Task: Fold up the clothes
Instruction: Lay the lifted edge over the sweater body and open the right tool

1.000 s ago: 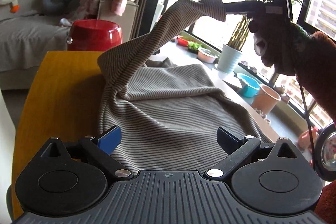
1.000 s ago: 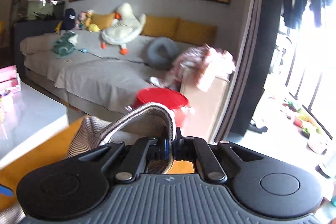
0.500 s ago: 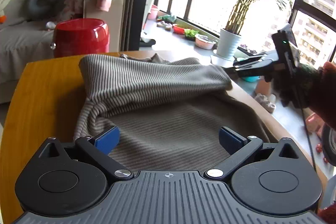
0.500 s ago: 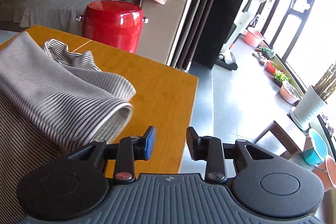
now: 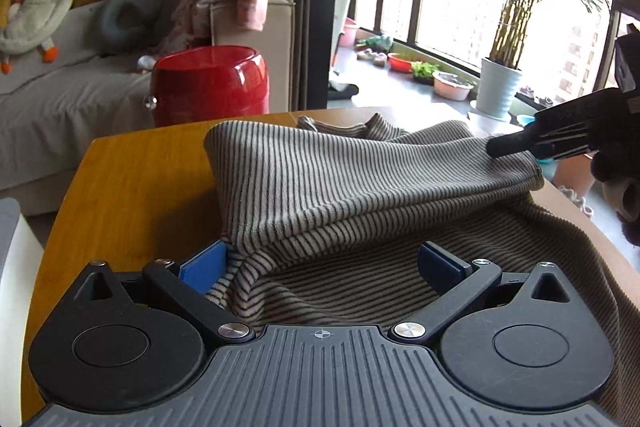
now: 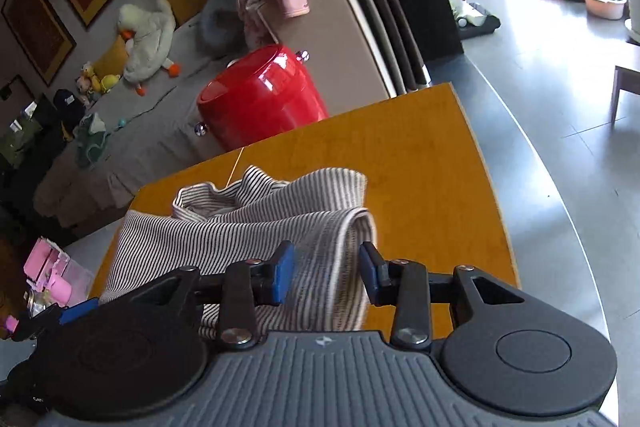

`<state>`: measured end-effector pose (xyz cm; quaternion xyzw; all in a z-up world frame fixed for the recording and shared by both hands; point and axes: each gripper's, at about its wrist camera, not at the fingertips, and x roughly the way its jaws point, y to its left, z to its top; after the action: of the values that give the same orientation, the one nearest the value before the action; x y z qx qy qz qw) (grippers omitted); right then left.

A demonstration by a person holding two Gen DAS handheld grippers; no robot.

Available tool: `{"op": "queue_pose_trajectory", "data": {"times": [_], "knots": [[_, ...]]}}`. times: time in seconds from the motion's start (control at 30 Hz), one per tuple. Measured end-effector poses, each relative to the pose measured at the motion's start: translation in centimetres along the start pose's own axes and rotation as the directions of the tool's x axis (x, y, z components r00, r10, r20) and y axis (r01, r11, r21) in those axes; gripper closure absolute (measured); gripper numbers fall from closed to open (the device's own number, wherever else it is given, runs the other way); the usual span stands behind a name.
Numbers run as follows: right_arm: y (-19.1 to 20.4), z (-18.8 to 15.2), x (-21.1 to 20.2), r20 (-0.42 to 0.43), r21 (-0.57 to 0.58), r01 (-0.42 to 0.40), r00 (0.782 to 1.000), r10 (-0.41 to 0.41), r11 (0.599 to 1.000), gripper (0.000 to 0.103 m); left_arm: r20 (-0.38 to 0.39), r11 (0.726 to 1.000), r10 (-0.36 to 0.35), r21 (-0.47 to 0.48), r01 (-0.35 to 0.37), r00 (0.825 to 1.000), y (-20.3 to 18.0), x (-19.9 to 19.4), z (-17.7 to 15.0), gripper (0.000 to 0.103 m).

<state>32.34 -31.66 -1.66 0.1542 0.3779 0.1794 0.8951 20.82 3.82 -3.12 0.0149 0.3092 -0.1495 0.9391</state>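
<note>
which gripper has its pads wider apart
The left gripper: its blue pads stand far apart over the striped garment. The right gripper shows a much narrower gap.

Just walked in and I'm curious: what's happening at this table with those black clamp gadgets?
A person is folding a grey striped knit garment on the yellow wooden table using two handheld grippers. The right gripper has just released the folded-over sleeve, jaws open around it. The left gripper hovers open over the garment's near edge.
</note>
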Motion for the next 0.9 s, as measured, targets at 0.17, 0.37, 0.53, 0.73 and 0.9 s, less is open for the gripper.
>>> {"op": "queue_pose_trajectory", "data": {"times": [0.17,0.37,0.53,0.73,0.9], "knots": [[6.2,2.3,-0.5,0.093,-0.18,-0.048,0.993,0.066,0.983,0.099,-0.008,0.997,0.042,-0.062,-0.042,0.999,1.6,-0.1,-0.8,0.0],[8.5,4.5,-1.4,0.188,-0.258,-0.034,0.978,0.085,0.965,0.099,0.0,0.986,0.097,-0.139,-0.097,0.995,3.8,-0.9,-1.0,0.0],[3.2,0.8,2.6,0.081,-0.149,0.08,0.994,-0.068,0.986,0.099,0.015,0.986,0.098,-0.136,-0.095,0.995,4.4,-2.3,-0.8,0.0],[1.2,-1.0,2.8,0.085,-0.121,0.107,0.992,-0.097,0.987,0.1,0.12,0.994,-0.025,-0.105,0.038,0.992,2.1,-3.4,1.5,0.0],[2.3,-1.5,2.1,0.089,-0.201,0.182,0.982,-0.167,0.963,0.087,0.115,0.992,-0.063,-0.101,0.075,0.991,0.4,-0.1,2.0,0.0]]}}
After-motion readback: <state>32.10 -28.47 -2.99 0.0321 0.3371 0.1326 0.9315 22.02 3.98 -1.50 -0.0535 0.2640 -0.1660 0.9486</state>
